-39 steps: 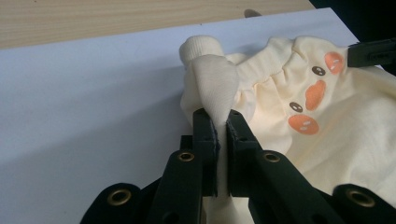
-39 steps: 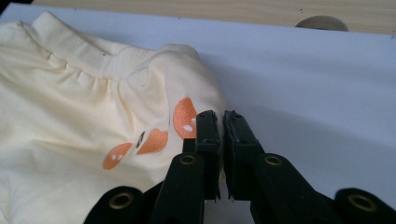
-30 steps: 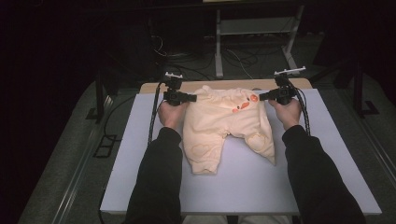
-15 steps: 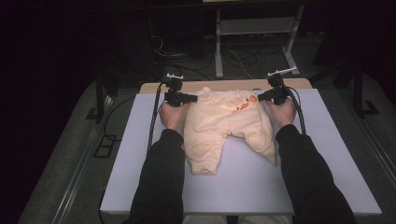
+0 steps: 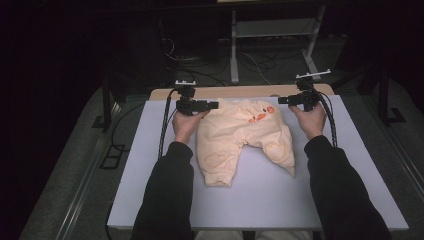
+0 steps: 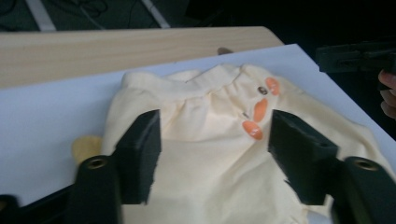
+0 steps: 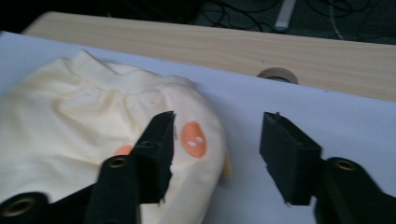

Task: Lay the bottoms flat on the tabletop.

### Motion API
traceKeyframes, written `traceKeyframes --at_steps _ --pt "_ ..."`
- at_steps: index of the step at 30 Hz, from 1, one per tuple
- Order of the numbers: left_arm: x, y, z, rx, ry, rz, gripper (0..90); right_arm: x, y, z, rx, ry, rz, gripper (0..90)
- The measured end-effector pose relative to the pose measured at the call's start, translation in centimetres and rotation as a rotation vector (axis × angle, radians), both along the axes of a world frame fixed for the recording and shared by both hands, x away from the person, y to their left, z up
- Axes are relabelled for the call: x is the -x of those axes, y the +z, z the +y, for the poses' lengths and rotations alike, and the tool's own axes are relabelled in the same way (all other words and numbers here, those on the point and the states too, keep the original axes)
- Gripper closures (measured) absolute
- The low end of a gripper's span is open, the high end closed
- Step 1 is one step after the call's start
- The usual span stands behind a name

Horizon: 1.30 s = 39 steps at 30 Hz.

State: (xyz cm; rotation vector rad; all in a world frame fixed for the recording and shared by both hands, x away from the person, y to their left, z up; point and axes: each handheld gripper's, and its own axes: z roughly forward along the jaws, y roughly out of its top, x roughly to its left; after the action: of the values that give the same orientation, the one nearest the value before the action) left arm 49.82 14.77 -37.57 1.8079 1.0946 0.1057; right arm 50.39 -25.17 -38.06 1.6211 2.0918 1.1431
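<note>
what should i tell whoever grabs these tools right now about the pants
Left tool: open, by the waistband's left corner, holding nothing.
Right tool: open, at the waistband's right corner, holding nothing.
Pale yellow baby pants: lying flat on the white table sheet, waistband toward the far edge, legs toward the person, orange patches facing up.
Done: pants look spread out.
Left: likely grip the waistband corners and fold; no fold made yet.
</note>
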Motion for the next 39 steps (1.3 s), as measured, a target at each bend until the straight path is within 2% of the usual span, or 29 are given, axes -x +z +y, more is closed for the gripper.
traceKeyframes --at_steps 2,5,7,8,11,14,20,30,34,39 --pt "0.3 0.4 0.0 -0.007 0.007 -0.019 23.6 0.5 0.5 -0.3 -0.042 0.022 -0.008 34.6" --pt "0.8 1.1 0.1 -0.02 0.022 -0.046 11.4 1.2 0.5 -0.5 -0.054 0.054 0.009 17.0" --pt "1.3 1.4 0.3 -0.029 0.034 -0.069 3.0 1.8 0.4 -0.6 -0.056 0.082 0.018 12.7" --pt "1.5 1.5 0.5 -0.027 0.034 -0.075 0.3 2.1 0.3 -0.6 -0.053 0.097 0.016 11.7" --pt "2.2 1.5 1.0 -0.006 0.035 -0.083 0.0 3.2 0.1 -0.5 -0.035 0.13 0.003 1.2" --pt "2.7 1.3 1.4 -0.018 0.035 -0.079 0.0 4.1 -0.1 -0.6 -0.033 0.148 -0.008 0.0" --pt "4.0 0.8 1.9 -0.021 0.026 -0.08 0.0 5.9 -0.8 -0.6 -0.034 0.178 0.011 0.0" --pt "6.0 0.2 2.1 -0.042 0.001 -0.081 0.0 8.2 -2.1 -1.3 -0.052 0.188 0.045 0.0" --pt "6.7 -0.2 2.1 -0.048 -0.009 -0.08 0.0 9.1 -2.3 -1.7 -0.058 0.189 0.039 0.0" --pt "7.6 -0.7 2.0 -0.021 -0.023 -0.078 0.0 9.9 -2.8 -2.1 -0.071 0.186 0.043 0.0"
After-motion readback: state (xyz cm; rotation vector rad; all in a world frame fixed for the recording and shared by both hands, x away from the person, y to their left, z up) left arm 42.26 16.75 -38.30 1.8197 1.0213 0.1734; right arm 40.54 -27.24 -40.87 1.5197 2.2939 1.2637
